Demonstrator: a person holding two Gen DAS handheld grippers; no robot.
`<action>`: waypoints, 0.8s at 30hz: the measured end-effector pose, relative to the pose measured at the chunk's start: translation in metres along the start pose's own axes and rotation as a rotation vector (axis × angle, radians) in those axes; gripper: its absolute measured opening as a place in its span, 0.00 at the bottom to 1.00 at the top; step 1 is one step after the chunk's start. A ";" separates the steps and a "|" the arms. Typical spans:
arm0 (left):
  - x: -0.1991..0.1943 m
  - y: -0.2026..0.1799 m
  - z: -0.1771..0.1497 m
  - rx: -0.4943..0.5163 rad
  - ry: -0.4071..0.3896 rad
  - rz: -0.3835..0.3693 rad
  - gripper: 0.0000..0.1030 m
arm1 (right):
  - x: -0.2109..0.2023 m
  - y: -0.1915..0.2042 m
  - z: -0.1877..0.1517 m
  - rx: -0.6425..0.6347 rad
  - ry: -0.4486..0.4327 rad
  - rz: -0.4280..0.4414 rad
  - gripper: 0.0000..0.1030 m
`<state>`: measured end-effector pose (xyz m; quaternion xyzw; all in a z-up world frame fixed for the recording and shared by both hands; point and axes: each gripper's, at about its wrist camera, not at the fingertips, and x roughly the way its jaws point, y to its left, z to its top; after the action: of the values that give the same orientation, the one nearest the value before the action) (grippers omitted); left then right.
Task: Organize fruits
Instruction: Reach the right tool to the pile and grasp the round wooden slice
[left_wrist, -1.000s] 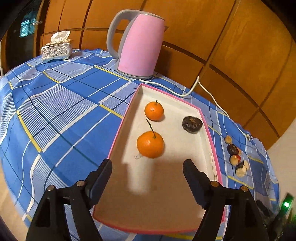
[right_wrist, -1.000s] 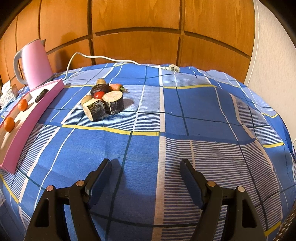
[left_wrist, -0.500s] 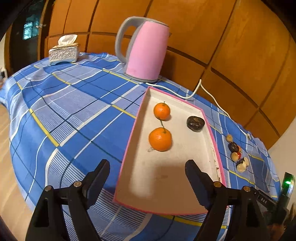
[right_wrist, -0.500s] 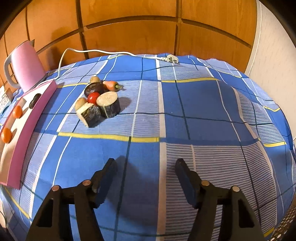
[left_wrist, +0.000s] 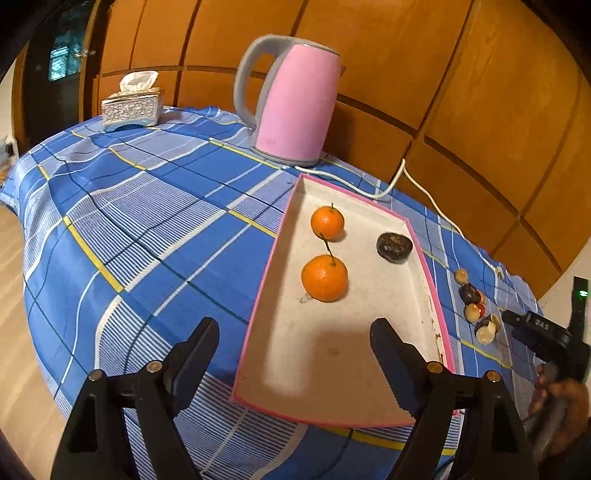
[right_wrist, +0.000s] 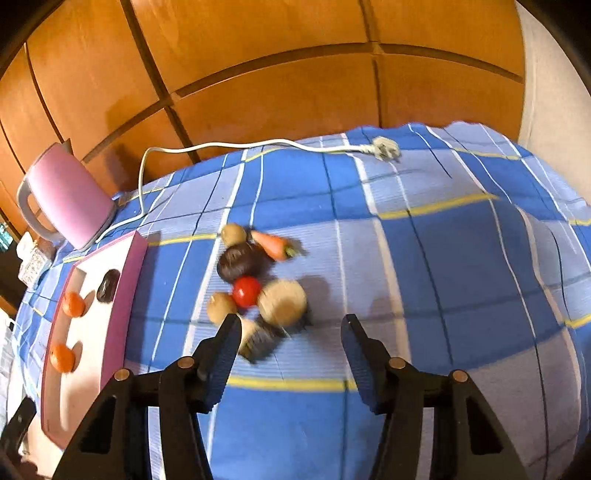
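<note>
Pink-rimmed, the shallow white tray at the frame's left edge already holds two oranges and a dark fruit, while the loose pile waits centre-frame on the blue plaid cloth. Just ahead of the right gripper, whose empty jaws are closing, lies the small red tomato: probably smooth, soft and easily bruised, so grip lightly across its middle. In its own view, the left gripper hangs spread and empty over the tray's near end.

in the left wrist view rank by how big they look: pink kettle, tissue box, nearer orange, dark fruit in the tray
1. pink kettle
2. tissue box, though it stands farthest back, so its true size is unsure
3. nearer orange
4. dark fruit, smallest; it lies a little farther back in the tray than the orange
</note>
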<state>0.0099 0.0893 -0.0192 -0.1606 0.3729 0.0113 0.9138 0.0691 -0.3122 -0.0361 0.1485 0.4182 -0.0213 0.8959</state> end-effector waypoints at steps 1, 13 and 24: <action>0.000 0.001 0.000 -0.002 0.000 0.005 0.85 | 0.005 0.003 0.004 0.005 0.002 -0.001 0.55; 0.010 0.005 -0.002 -0.023 0.035 0.012 0.85 | 0.049 0.010 0.011 0.009 0.087 -0.039 0.36; 0.011 0.005 -0.003 -0.024 0.041 0.013 0.85 | 0.053 0.009 0.013 0.005 0.114 -0.035 0.36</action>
<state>0.0156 0.0919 -0.0299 -0.1692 0.3923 0.0183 0.9040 0.1149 -0.3023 -0.0661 0.1443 0.4711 -0.0294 0.8697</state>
